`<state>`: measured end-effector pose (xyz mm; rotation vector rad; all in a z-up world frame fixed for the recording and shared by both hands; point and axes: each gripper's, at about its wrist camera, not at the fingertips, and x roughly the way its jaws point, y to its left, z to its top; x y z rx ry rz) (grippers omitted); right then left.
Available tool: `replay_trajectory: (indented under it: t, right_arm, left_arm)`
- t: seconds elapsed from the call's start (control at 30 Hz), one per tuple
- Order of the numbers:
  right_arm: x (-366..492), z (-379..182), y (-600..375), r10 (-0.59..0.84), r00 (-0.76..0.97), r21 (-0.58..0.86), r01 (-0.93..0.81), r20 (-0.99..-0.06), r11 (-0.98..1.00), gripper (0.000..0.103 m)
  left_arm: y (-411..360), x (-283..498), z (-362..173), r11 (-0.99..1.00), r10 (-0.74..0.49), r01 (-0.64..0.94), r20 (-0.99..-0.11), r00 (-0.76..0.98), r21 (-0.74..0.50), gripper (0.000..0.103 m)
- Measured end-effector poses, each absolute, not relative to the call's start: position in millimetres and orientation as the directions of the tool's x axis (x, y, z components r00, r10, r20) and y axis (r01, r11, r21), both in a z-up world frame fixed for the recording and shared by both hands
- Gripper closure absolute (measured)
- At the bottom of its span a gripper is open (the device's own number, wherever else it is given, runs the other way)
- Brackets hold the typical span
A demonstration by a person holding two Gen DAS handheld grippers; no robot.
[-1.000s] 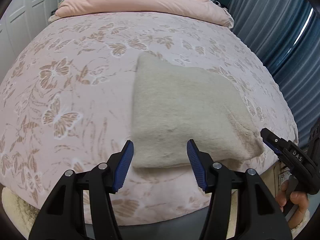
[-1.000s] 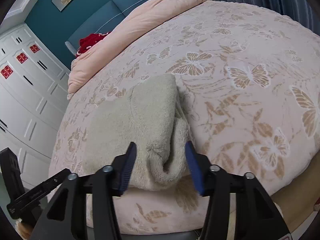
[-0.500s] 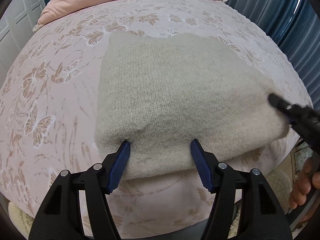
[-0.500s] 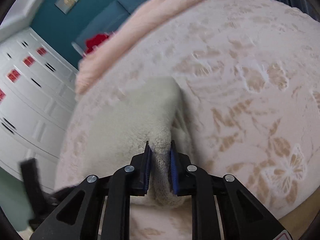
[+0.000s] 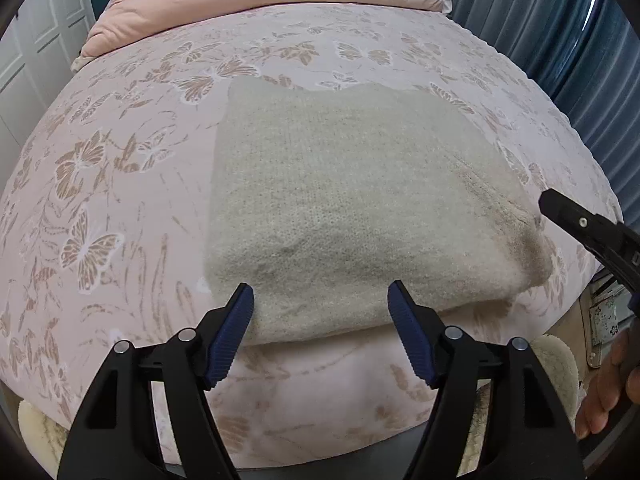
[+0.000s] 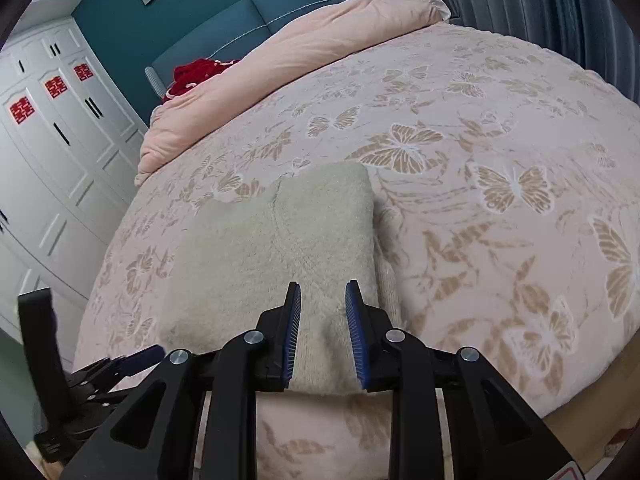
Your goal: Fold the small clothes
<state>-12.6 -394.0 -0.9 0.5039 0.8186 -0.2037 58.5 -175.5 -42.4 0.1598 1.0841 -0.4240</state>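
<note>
So I'm looking at a big bed (image 5: 120,208) with a pink butterfly-print cover, filling most of both views. At its far end there's a rolled-up peach duvet (image 6: 288,64) with something red (image 6: 196,74) tucked behind it, against a teal headboard (image 6: 256,12). White wardrobe doors (image 6: 48,152) with red paper cutouts run along the left in my right wrist view, and blue-grey curtains (image 5: 560,40) hang on the right in the left wrist view.

The thing I actually care about: the folded beige knit sweater (image 5: 352,208) sits at the near edge of the bed, flat, a thicker fuzzy fold along its right side (looks like a tucked sleeve or hem, can't tell which).

My left gripper (image 5: 322,336) hangs over the sweater's near edge with its jaws spread wide and opening; the blue pads sit either side of the fabric and aren't pressing on it. My right gripper (image 6: 323,334) is over the sweater's near right corner, jaws narrower and also opening, knit showing in the gap but the pads not squeezing it.

A bare hand (image 5: 608,396) on the right gripper's handle peeks in at the lower right of the left view.
</note>
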Motion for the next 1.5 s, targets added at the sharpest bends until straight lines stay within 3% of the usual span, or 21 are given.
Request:
replay_trajectory:
  t: [0.03, 0.1, 0.13, 0.17, 0.2, 0.33, 0.4, 0.43, 0.5, 0.53, 0.57, 0.63, 0.7, 0.83, 1.0, 1.2, 1.3, 1.37, 1.4, 1.43, 1.5]
  right_arm:
    - [-1.4, -4.0, -397.5, -0.006, 0.660, 0.329, 0.383, -0.752, 0.863, 0.058]
    - [27.4, -22.3, -412.7, 0.021, 0.615, 0.343, 0.411, -0.788, 0.845, 0.036]
    - [40.4, -35.1, -418.6, 0.069, 0.583, 0.373, 0.419, -0.809, 0.827, 0.041]
    - [52.9, -45.9, -422.3, 0.145, 0.559, 0.424, 0.408, -0.816, 0.809, 0.055]
    - [59.2, -44.7, -422.9, 0.187, 0.565, 0.461, 0.394, -0.804, 0.795, 0.093]
    - [55.0, -4.3, -413.7, 0.152, 0.704, 0.471, 0.284, -0.694, 0.835, 0.093]
    - [64.3, -44.7, -424.6, 0.143, 0.605, 0.436, 0.371, -0.783, 0.820, 0.093]
    - [66.2, -68.2, -428.8, 0.142, 0.533, 0.402, 0.411, -0.834, 0.818, 0.090]
    - [47.5, -67.8, -436.9, 0.148, 0.583, 0.454, 0.423, -0.799, 0.784, 0.083]
    - [37.3, -57.9, -439.5, 0.143, 0.606, 0.474, 0.431, -0.783, 0.768, 0.066]
    - [25.3, -47.6, -441.0, 0.118, 0.620, 0.474, 0.449, -0.776, 0.758, 0.060]
    - [-1.7, -33.4, -442.8, 0.088, 0.645, 0.485, 0.470, -0.759, 0.738, 0.042]
    - [-25.5, -33.8, -442.3, 0.103, 0.654, 0.522, 0.488, -0.749, 0.700, 0.030]
    - [-41.1, -55.4, -425.9, 0.224, 0.644, 0.602, 0.456, -0.731, 0.655, 0.028]
    - [-21.5, -83.2, -409.7, 0.313, 0.612, 0.641, 0.439, -0.726, 0.629, 0.028]
    - [5.7, -94.2, -408.6, 0.339, 0.639, 0.689, 0.439, -0.691, 0.577, 0.017]
    - [17.7, -96.1, -408.3, 0.348, 0.647, 0.704, 0.439, -0.679, 0.558, 0.017]
    - [22.6, -96.2, -410.2, 0.358, 0.641, 0.707, 0.441, -0.679, 0.552, 0.034]
    - [22.7, -95.4, -410.9, 0.363, 0.642, 0.713, 0.443, -0.676, 0.544, 0.053]
    - [22.0, -92.2, -413.3, 0.373, 0.652, 0.728, 0.434, -0.660, 0.531, 0.062]
    - [16.6, -79.7, -411.8, 0.368, 0.664, 0.728, 0.409, -0.651, 0.549, 0.067]
  left_arm:
    - [-171.9, 58.3, -41.8, 0.912, -0.259, 0.401, -0.881, 0.396, -0.088, 0.033]
    - [-165.6, 57.9, -42.2, 0.918, -0.255, 0.385, -0.884, 0.391, -0.095, 0.033]
    - [-163.8, 57.4, -41.9, 0.920, -0.250, 0.381, -0.885, 0.392, -0.092, 0.033]
    - [-161.9, 56.9, -41.2, 0.922, -0.246, 0.378, -0.885, 0.395, -0.087, 0.033]
    - [-159.9, 56.6, -39.8, 0.924, -0.243, 0.374, -0.884, 0.399, -0.085, 0.033]
    - [-154.6, 56.6, -35.1, 0.925, -0.243, 0.370, -0.878, 0.413, -0.081, 0.032]
    - [-154.0, 59.4, -38.8, 0.929, -0.238, 0.359, -0.881, 0.408, -0.084, 0.032]
    - [-154.4, 61.2, -41.7, 0.932, -0.237, 0.351, -0.886, 0.399, -0.091, 0.032]
    - [-155.5, 64.2, -45.7, 0.933, -0.246, 0.342, -0.895, 0.371, -0.115, 0.032]
    - [-154.9, 64.3, -45.2, 0.931, -0.258, 0.341, -0.895, 0.363, -0.130, 0.032]
    - [-152.7, 64.3, -44.1, 0.928, -0.278, 0.341, -0.891, 0.360, -0.151, 0.028]
    - [-144.2, 67.6, -43.2, 0.924, -0.330, 0.313, -0.876, 0.352, -0.222, 0.013]
    - [-133.8, 76.0, -47.1, 0.913, -0.395, 0.247, -0.858, 0.327, -0.326, 0.011]
    - [-126.6, 99.7, -64.9, 0.907, -0.422, 0.121, -0.864, 0.275, -0.404, 0.010]
    - [-140.0, 119.7, -90.8, 0.902, -0.433, 0.095, -0.874, 0.222, -0.422, 0.008]
    - [-154.3, 133.0, -107.9, 0.894, -0.446, 0.058, -0.876, 0.183, -0.443, 0.005]
    - [-160.0, 132.9, -105.4, 0.906, -0.423, 0.062, -0.886, 0.188, -0.419, 0.005]
    - [-163.7, 131.1, -101.1, 0.915, -0.404, 0.089, -0.896, 0.184, -0.394, 0.006]
    - [-164.1, 130.5, -97.7, 0.919, -0.394, 0.098, -0.900, 0.186, -0.382, 0.012]
    - [-163.9, 129.4, -93.9, 0.923, -0.383, 0.110, -0.905, 0.187, -0.368, 0.016]
    - [-165.8, 123.6, -82.3, 0.930, -0.361, 0.153, -0.913, 0.192, -0.335, 0.035]
